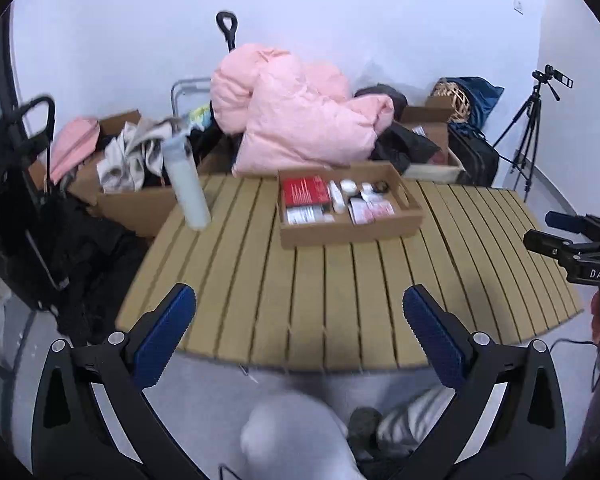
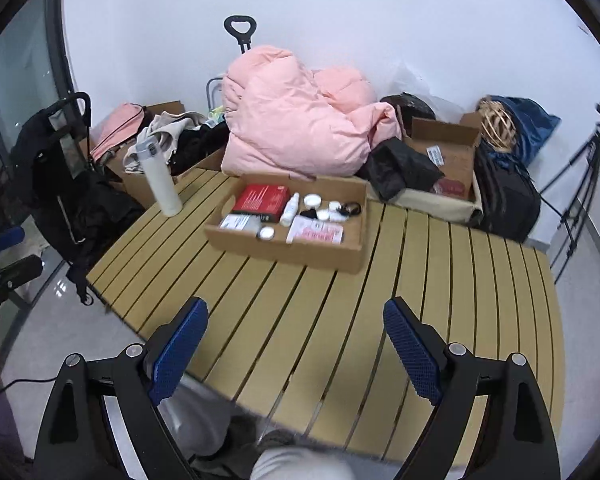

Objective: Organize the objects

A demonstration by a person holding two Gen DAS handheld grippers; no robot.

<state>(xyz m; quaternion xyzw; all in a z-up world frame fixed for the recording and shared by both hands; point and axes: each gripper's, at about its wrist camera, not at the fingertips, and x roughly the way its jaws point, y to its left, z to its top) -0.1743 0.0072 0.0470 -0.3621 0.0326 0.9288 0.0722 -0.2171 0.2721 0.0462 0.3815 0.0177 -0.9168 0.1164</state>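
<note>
A slatted table (image 2: 340, 320) stands before a white wall, with a cardboard tray (image 2: 292, 252) of small items (a red box (image 2: 262, 199), jars, a bottle) at its far middle. Left of the tray stands a white flask (image 2: 160, 180). Nearer than the tray, the left gripper (image 1: 296, 328) and right gripper (image 2: 296, 344) hang over the table's front edge, fingers spread wide, holding nothing.

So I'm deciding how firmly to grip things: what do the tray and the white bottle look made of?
The tray looks like plain brown cardboard: matte, with folded walls. The white bottle looks like smooth hard plastic or coated metal with a grey cap; I cannot tell which.
</note>
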